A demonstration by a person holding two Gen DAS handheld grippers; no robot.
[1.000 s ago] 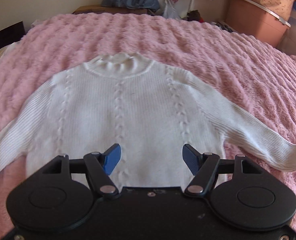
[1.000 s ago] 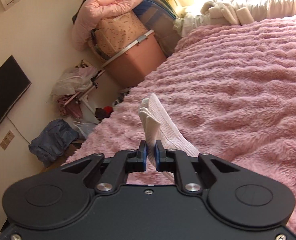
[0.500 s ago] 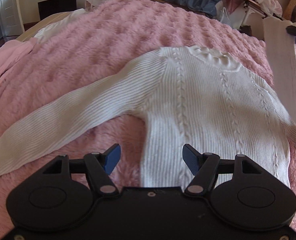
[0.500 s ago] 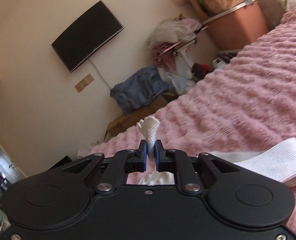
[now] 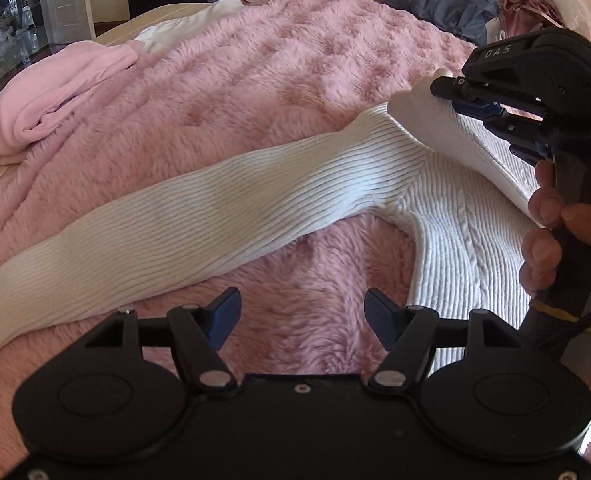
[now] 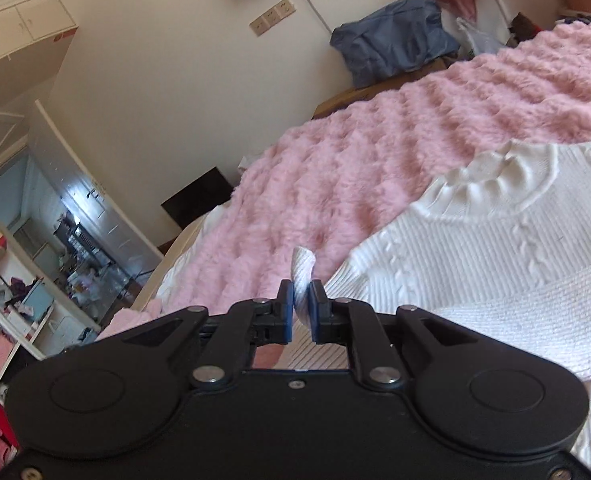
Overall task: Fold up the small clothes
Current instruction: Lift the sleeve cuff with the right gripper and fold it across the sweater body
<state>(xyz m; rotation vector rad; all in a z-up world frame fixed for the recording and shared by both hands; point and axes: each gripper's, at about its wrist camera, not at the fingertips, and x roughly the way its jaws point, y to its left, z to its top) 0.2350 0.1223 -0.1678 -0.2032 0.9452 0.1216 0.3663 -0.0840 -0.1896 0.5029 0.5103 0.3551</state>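
Spread flat, front up, across the fluffy pink plush blanket: the small white ribbed cable-knit sweater, collar on the far side.

Over on the right, the black two-finger right gripper, blue pads pressed tight on the ribbed white cuff of one sleeve. Nipped right at the very end, with a little tuft showing past the tips. Held up off the knit and drawn across the chest, with the sleeve draped behind in a diagonal band. Looks like the first sleeve fold in progress, lifted so as not to drag and rumple the body underneath. Wrapped around the handle, a person's hand, visible from the left camera.

Now the black left gripper: blue tongs spread wide, pinching nothing, hovering low over bare blanket just under the armpit, beside the sweater's side edge. Empty, and probably parked there to go for the other long white sleeve, stretched out straight to the left and not yet folded.

Off at the far left edge, a rumpled pale pink garment, well apart, playing no part.

Judging from this, early in the fold: one sleeve in the air, one flat, body not yet doubled. Next up, most likely: lower the cuff onto the chest, let go gently, avoid tugging the shoulder out of line.
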